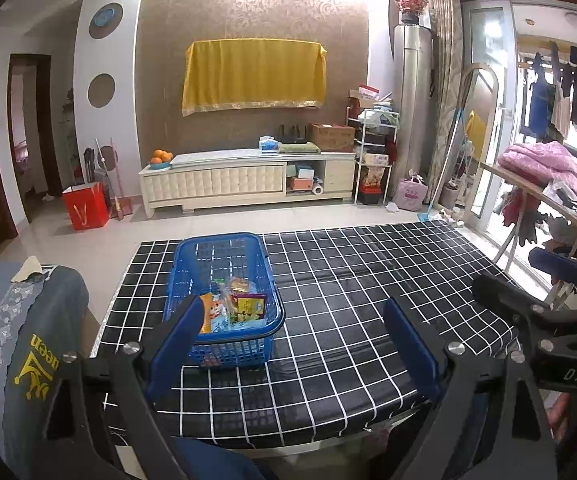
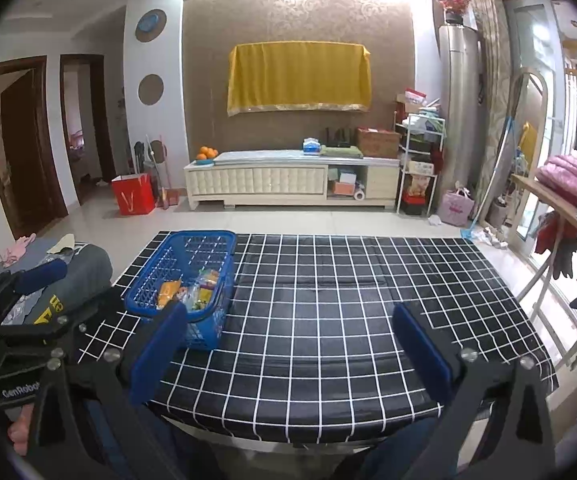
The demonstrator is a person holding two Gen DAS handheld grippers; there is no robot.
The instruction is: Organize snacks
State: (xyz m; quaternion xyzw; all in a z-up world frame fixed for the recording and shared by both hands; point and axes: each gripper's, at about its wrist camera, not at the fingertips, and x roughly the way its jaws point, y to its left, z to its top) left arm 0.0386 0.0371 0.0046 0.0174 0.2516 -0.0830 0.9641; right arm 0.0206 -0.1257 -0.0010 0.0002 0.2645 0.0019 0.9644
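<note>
Living room, black grid-cloth table (image 1: 348,300). Blue basket (image 1: 224,300) sits at the table's left, snacks (image 1: 236,306) piled at its near end, probably collected there. Left gripper (image 1: 292,328) and right gripper (image 2: 288,336) hover near edge, both wide open, holding nothing.

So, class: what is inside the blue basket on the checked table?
The blue basket holds several snack packets, orange, yellow and red ones on top. Anything beneath them is covered, so the count cannot be told.
</note>
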